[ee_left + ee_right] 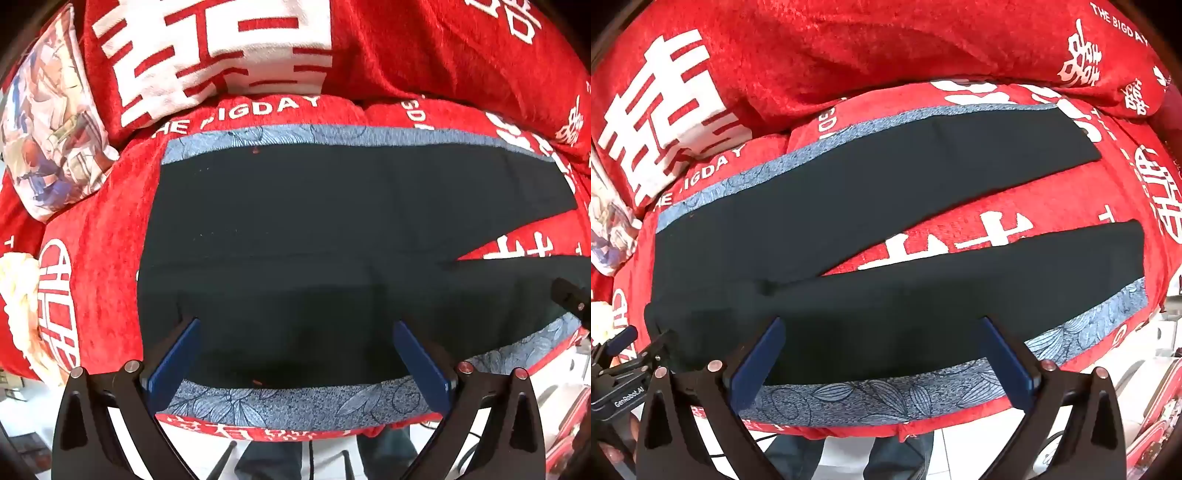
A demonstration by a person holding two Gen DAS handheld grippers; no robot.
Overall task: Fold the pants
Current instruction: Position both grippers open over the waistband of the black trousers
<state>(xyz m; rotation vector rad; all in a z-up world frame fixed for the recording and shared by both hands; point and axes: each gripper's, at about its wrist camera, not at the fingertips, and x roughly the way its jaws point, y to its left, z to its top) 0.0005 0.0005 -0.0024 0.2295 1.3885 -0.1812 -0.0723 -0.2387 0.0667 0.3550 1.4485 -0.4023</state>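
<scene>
Red cover (110,229) spread over the sofa seat and back, printed with large white characters and the words "THE BIGDAY".

Printed cushion (51,122) at the left end, leaning against the back; its corner (607,229) shows at the left edge of the right wrist view.

Cream, fluffy item (18,295) at the far left edge of the seat, possibly a toy or throw; too distorted to tell.

White tiled floor (967,446) below the seat's front edge.

Person's legs in dark jeans (266,461) standing against the seat front.
</scene>
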